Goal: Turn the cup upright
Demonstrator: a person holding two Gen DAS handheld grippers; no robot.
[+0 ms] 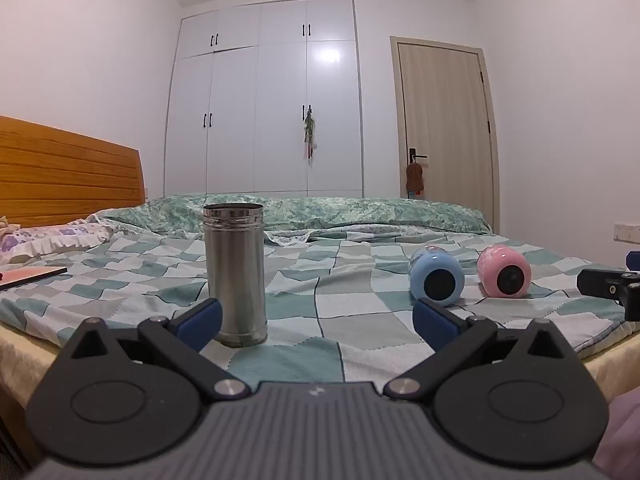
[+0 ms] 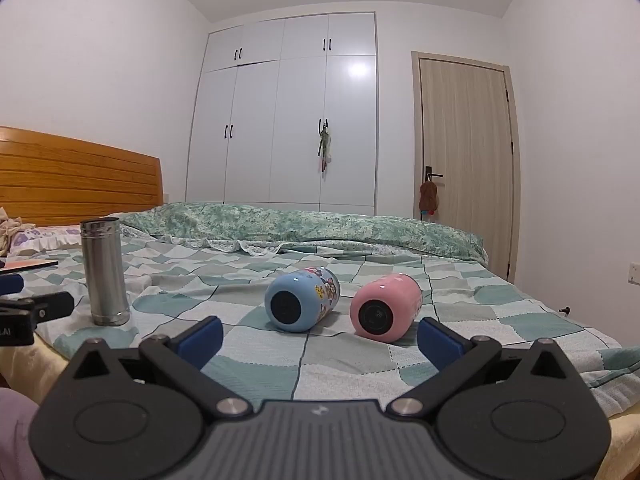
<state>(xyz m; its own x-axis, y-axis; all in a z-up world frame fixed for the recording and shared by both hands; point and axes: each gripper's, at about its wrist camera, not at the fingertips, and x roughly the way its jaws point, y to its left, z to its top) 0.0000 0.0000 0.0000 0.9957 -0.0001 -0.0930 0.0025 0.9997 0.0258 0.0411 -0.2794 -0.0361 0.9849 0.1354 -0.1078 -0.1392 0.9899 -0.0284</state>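
While the steel cup already stood upright on the checked bed sheet, the blue cup and the pink cup lay on their sides just beside each other, dark bases toward the cameras; so the step in hand looked like the approach to one of these two, with no grasp yet made. In the right wrist view the blue cup lay at about twelve o'clock ahead of the right gripper, the pink one at about one o'clock, the steel cup well off at ten o'clock; the next move would probably call for closing across a rounded body likely to roll, then tipping it onto its base. The left gripper sat low at the bed's edge, its jaws spread wide and holding nothing, the steel cup just beside its left finger; the right gripper was likewise level, spread and empty.
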